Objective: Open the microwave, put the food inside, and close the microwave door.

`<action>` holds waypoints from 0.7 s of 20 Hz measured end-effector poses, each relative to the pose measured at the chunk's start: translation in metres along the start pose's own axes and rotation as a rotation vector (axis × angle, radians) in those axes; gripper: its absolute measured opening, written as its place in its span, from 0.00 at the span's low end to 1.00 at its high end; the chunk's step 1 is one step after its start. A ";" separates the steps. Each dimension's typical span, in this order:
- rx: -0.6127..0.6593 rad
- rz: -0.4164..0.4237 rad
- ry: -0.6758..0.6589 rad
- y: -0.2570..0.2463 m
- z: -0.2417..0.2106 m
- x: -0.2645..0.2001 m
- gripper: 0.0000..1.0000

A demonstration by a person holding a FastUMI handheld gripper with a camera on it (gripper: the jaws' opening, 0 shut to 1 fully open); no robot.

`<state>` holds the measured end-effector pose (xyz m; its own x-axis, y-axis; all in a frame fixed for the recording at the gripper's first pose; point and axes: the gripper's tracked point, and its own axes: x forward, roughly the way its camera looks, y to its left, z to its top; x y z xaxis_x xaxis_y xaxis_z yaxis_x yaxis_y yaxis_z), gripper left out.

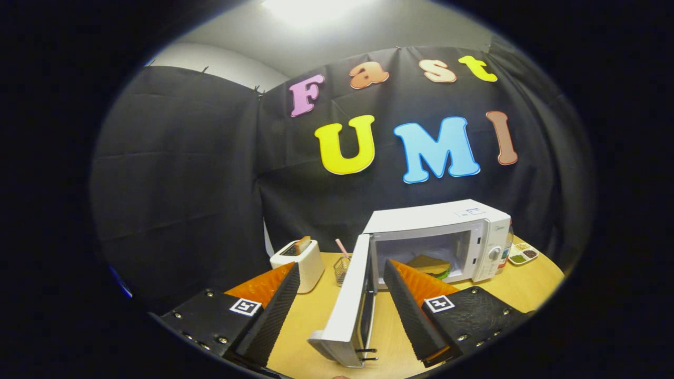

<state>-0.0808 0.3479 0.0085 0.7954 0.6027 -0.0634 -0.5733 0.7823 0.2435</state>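
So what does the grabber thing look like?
The gripper has two wedge-shaped jaws with ribbed inner faces, standing open either side of the microwave door. Each sits on a block with small screws and a square black-and-white tag.

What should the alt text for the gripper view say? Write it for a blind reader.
A white microwave stands on a wooden table with its door swung wide open, reaching between the fingers of the open gripper, and a sandwich inside. A white toaster holding a slice of toast stands to its left, a small wire basket between them.
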 end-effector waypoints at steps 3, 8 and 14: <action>-0.004 0.073 0.018 0.033 -0.009 -0.005 0.97; -0.026 0.197 0.066 0.085 -0.032 -0.020 0.97; -0.042 0.243 0.168 0.094 -0.079 -0.025 0.84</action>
<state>-0.1697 0.4184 -0.0434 0.5921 0.7881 -0.1682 -0.7537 0.6154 0.2308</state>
